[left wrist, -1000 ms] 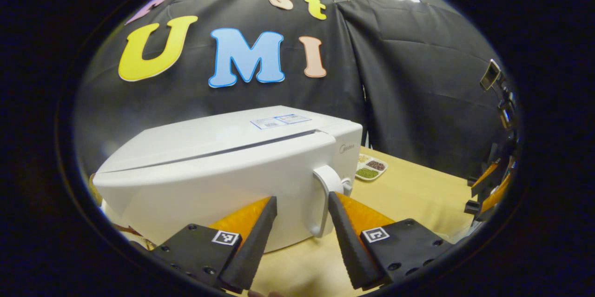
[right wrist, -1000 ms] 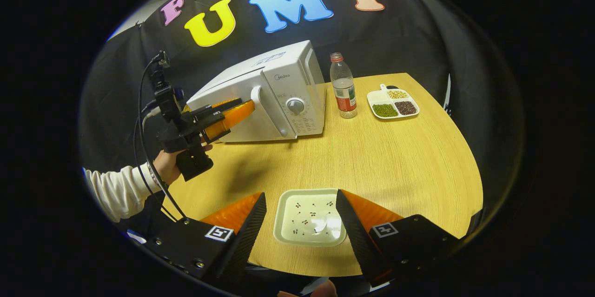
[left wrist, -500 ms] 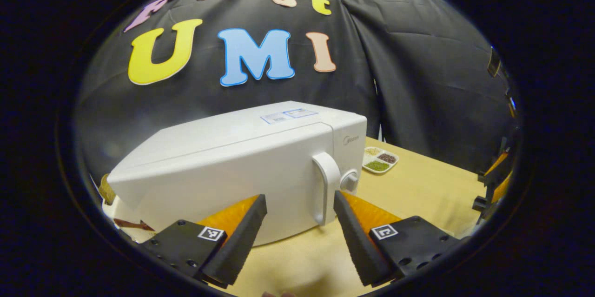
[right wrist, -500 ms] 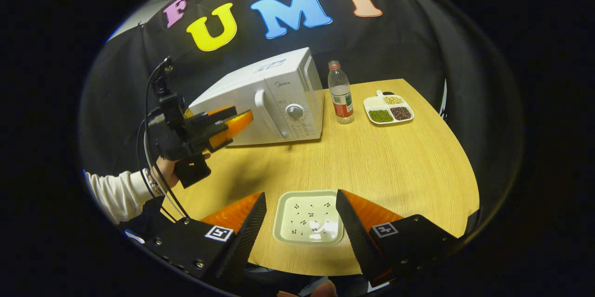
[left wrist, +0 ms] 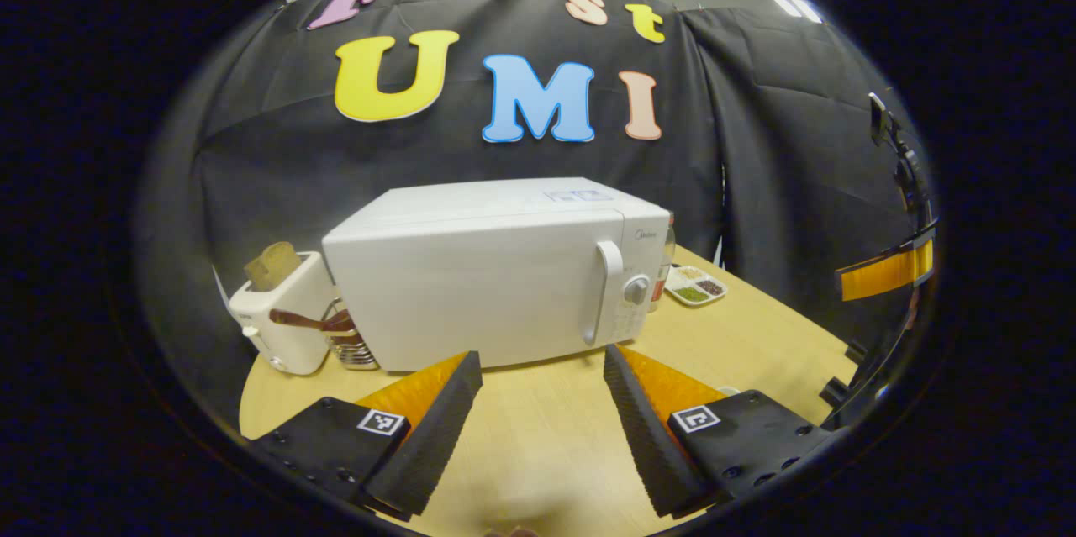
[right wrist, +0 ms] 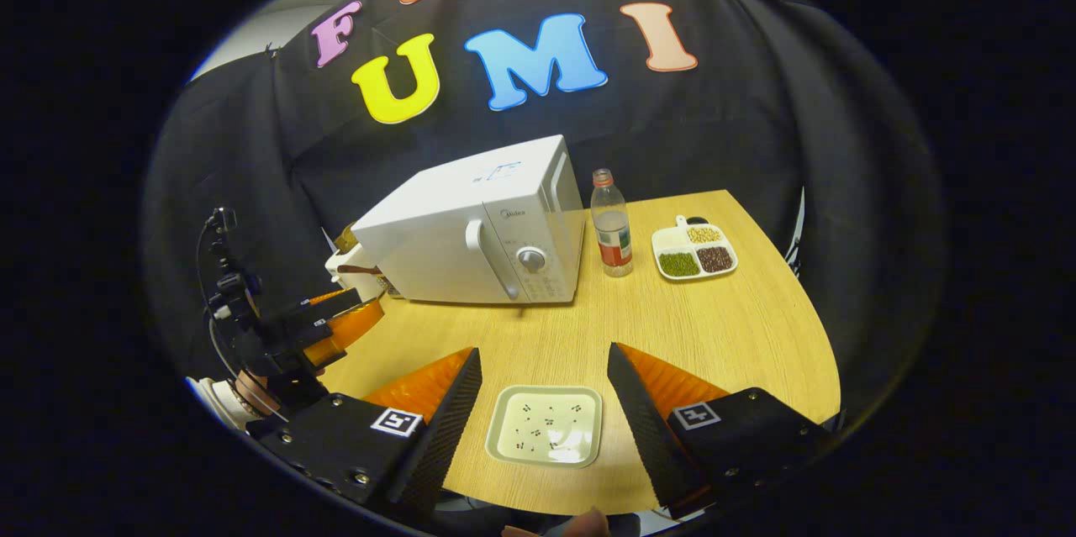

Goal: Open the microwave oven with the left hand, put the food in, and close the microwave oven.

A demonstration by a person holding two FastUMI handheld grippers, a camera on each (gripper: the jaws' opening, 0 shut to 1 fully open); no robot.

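Microwave [left wrist: 496,272] door shut; plate [right wrist: 546,426] outside.

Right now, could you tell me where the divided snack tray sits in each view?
Left gripper view: divided snack tray right of centre, just past the microwave.
Right gripper view: tray upper right on the table, right of the bottle.
Shared landmark: microwave.

behind the microwave [left wrist: 496,268] i see a toaster [left wrist: 282,314] partly hidden; the bottle [left wrist: 667,255] peeks past its corner.
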